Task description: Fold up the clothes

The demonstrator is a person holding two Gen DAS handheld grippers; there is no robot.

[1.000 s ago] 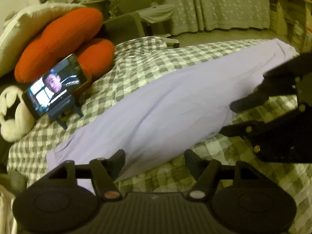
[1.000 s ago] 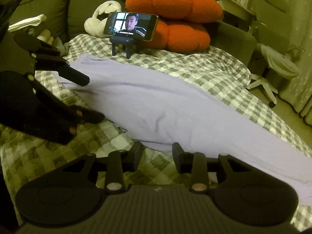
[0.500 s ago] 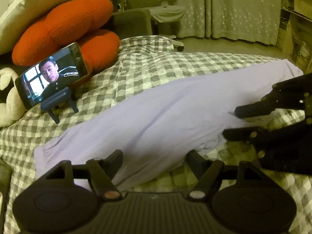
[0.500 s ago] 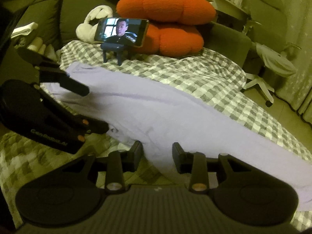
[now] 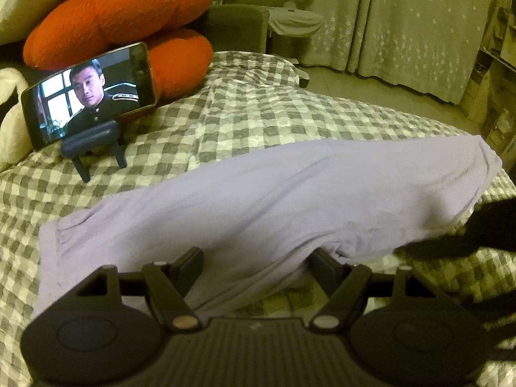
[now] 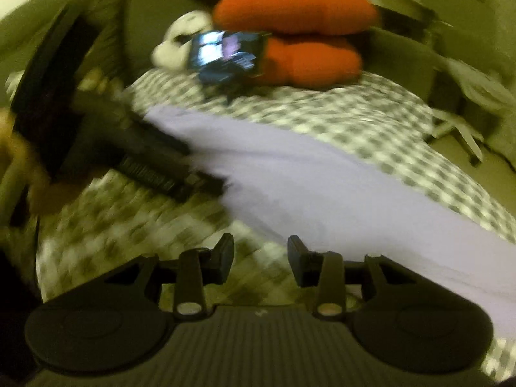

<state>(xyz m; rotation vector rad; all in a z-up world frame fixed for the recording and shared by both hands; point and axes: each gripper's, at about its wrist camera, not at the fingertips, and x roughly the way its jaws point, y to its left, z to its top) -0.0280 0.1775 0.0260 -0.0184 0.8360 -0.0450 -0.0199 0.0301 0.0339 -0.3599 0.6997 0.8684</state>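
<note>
Left wrist view: lavender garment (image 5: 258, 200) lies as a long band on the checked bed cover (image 5: 258, 113), 9 to 3 o'clock. Left tool (image 5: 256, 262), jaws apart, straddles its near edge. Soft, light cloth, likely to sag; grip hems or corners. Phone on stand (image 5: 90, 103) at 10 o'clock limits room.

Right wrist view (blurred): right tool (image 6: 260, 258), jaws apart, holds nothing; open cover at 6 o'clock.

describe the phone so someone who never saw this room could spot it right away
Start at the big orange cushions at the head of the checked bed cover. Just in front of them the phone stands sideways on a small dark stand. It is the only thing with a lit screen.
</note>
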